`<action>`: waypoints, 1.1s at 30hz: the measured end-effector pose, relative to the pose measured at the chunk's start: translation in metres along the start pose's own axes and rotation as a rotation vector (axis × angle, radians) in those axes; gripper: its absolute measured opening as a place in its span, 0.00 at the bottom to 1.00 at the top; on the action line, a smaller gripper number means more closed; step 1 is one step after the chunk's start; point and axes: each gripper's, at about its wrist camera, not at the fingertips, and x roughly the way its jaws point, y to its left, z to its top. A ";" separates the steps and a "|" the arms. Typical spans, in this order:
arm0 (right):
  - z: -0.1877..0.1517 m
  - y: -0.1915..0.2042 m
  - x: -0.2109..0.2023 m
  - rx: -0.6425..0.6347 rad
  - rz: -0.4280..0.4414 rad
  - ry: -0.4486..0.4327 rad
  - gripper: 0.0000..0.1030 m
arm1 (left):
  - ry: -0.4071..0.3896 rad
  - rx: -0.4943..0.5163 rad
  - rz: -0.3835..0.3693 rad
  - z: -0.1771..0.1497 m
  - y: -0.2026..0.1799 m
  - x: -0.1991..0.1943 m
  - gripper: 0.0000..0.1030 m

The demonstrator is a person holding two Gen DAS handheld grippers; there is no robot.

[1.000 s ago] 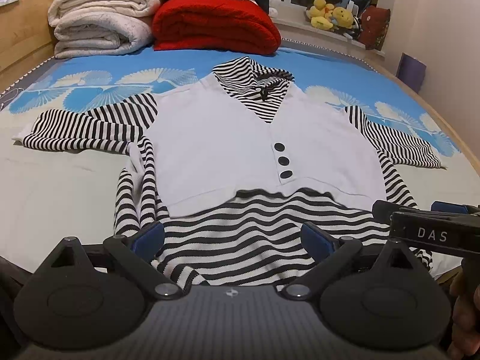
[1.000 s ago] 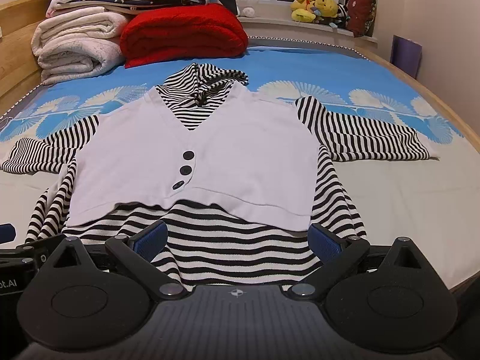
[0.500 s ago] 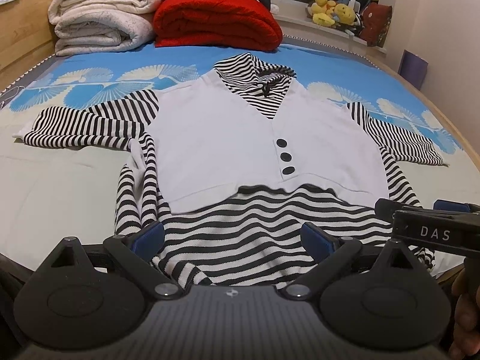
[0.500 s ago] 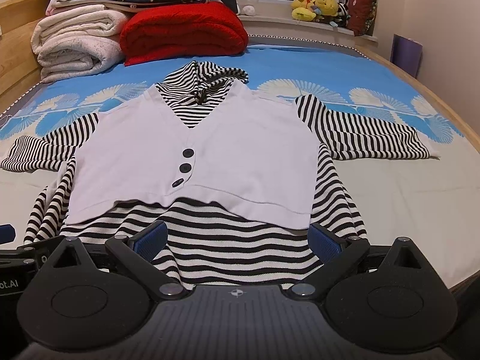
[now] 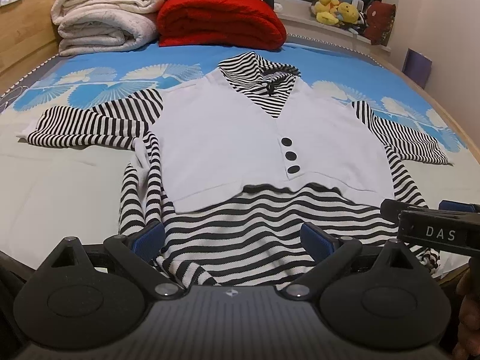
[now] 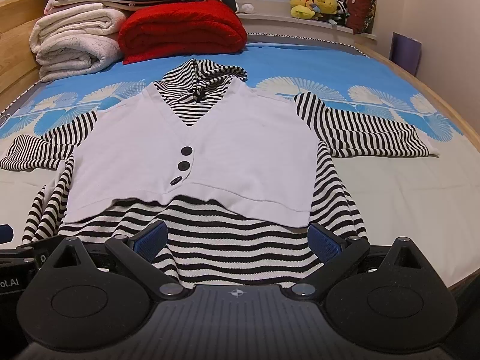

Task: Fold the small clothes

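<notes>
Two grippers sit low at the near edge of the bed (image 5: 75, 180), both aimed at the same top (image 5: 240, 138), a black-and-white striped hooded thing with a plain white vest panel and three dark buttons (image 5: 289, 156) down the front. It's lying flat, face up, roughly in the middle of the bed, hood pointing away and hem toward the cameras. Going left to right: the left sleeve (image 5: 84, 126) is spread out sideways on the pale part of the sheet, a bit rumpled where it meets the body, and the left side seam is bunched into a fold. The left gripper (image 5: 232, 238) has its fingers spread wide, hovering right at the hem, not pinching anything as far as I can see. Next over, the right gripper (image 6: 238, 240) is spread wide too, straddling the striped hem from just above, with nothing between its blue pads (image 6: 325, 241). In the left view you can see its black body poking in from the right edge, close to the right hem corner, and a bit of a hand (image 5: 468, 306) below it. The right sleeve (image 6: 366, 132) lies out flat toward the far right edge. Way at the back there's a stack of white blankets (image 6: 75, 42), a folded red blanket (image 6: 183, 30) beside it, and some plush toys (image 6: 315, 3) on the windowsill.
</notes>
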 end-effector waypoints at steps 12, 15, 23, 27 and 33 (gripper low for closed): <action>0.000 -0.005 -0.002 0.032 0.006 -0.022 0.96 | -0.078 -0.017 -0.018 0.055 0.020 -0.006 0.46; 0.001 -0.008 -0.005 0.035 0.007 -0.047 0.94 | -0.151 -0.009 -0.023 0.102 0.039 -0.002 0.46; 0.009 -0.027 -0.025 0.093 0.028 -0.198 0.72 | -0.164 0.013 0.030 0.199 0.123 0.066 0.46; 0.028 -0.031 -0.037 0.074 0.080 -0.252 0.72 | -0.089 -0.059 0.108 0.206 0.194 0.112 0.46; 0.098 -0.024 -0.042 -0.031 0.169 -0.363 0.72 | 0.057 -0.351 0.233 0.204 0.297 0.155 0.46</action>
